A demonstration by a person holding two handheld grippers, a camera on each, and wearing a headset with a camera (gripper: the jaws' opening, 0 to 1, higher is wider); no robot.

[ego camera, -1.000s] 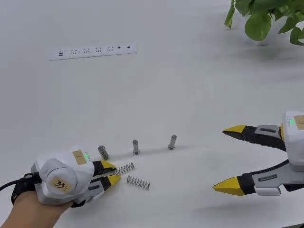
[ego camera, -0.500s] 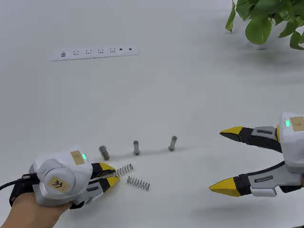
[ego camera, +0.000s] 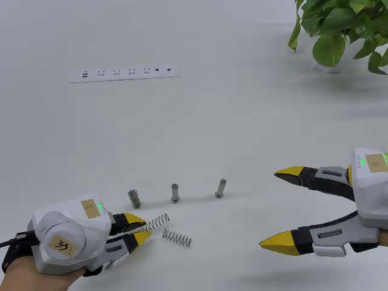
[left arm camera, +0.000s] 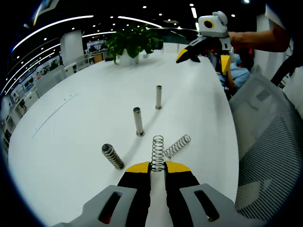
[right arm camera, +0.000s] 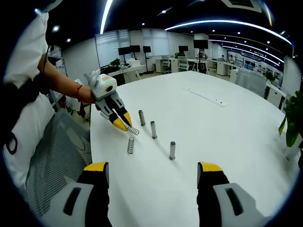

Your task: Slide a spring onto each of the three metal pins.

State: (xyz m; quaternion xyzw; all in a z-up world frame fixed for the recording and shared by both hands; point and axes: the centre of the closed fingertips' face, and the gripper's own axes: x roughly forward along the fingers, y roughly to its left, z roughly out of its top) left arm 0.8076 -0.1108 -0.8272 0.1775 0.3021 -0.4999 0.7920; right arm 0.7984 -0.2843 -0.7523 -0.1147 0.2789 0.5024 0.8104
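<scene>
Yellow-tipped jaws of the left gripper (ego camera: 140, 229) pinch one end of a thin coiled steel spring (ego camera: 156, 222), which juts forward by the white tabletop's (ego camera: 242, 121) near edge. The right gripper (ego camera: 279, 209) hovers spread wide toward the right edge. A second loose spring (ego camera: 176, 237) lies just beside the held one. Beyond stand short metal pins: the left pin (ego camera: 133, 198) spring-wrapped, the middle pin (ego camera: 175, 193) and right pin (ego camera: 220, 188) bare.

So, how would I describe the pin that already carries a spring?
On the white table, three metal pins stand in a row. It is the left-end pin in the head view, nearest the left claw. A coil wraps it; the middle pin and right pin are bare.
</scene>
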